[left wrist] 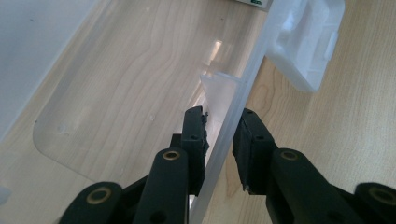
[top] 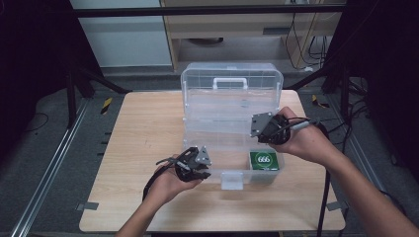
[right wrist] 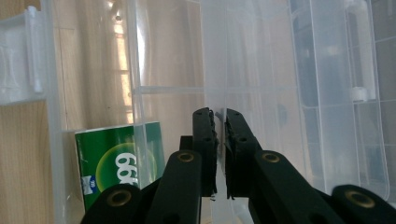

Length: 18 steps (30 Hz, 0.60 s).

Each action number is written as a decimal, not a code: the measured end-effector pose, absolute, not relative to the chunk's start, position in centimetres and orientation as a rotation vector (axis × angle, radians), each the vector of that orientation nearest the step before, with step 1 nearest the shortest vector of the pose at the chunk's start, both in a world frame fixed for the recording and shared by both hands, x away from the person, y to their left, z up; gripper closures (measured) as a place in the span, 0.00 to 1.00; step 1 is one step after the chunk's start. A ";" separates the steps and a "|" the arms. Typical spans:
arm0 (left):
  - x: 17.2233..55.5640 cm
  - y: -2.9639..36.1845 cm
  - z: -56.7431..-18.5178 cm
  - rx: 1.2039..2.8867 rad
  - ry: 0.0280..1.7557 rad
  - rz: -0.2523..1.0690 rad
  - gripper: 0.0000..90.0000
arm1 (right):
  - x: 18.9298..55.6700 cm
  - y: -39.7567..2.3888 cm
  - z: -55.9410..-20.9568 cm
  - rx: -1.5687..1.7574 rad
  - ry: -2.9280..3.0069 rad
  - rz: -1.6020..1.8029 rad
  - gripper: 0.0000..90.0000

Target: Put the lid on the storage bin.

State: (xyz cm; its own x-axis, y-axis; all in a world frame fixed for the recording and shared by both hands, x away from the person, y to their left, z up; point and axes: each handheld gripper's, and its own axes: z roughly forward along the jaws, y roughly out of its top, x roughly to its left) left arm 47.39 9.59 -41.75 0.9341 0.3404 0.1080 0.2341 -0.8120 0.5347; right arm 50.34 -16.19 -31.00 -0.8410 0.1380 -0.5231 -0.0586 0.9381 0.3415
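- Two grippers work at one clear plastic storage box (top: 217,123) that stands open on the wooden counter (top: 143,133); we see its lid (top: 232,81) raised at the far side, with a white handle (top: 230,82) on it.
- We see the left gripper (top: 197,165) at the box's near-left corner in the high view. In the left gripper view its jaws straddle the front wall (left wrist: 224,140) of the box, one pad inside the box and one outside, and we read them as clamped on that wall.
- Just beyond that grip, in the left gripper view, the white latch (left wrist: 303,42) hangs off the front wall over the counter; in the high view it sits at the middle of the near edge.
- We find the right gripper (top: 264,129) above the right half of the box, held over the open interior. In the right gripper view its jaws stand drawn together with only a thin slit between the pads, and nothing sits between them.
- One green packet (top: 264,160) printed with white "666" lies inside the box in the near-right corner, close to the front wall and just beneath the right gripper. In the right gripper view it shows through the clear wall, left of the jaws and apart from them.
- Most of the box floor shows the counter's wood grain through the plastic.
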 end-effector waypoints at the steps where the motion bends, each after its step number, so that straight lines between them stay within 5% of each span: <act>1: 47.4 9.6 -41.7 2.559 0.395 0.276 0.83 | 50.2 -16.2 -31.0 0.055 2.525 0.467 0.94; 18: 47.2 9.5 -41.9 2.551 0.389 0.311 0.82 | 48.9 -16.7 -31.8 0.047 2.549 0.499 0.94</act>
State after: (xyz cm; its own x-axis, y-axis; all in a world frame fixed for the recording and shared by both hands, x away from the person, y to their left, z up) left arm 47.20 9.54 -41.85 0.9318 0.3345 0.1409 0.2109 -0.8149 0.5399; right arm 48.88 -16.69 -31.81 -0.8551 0.1320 -0.5015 -0.0667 0.9311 0.3587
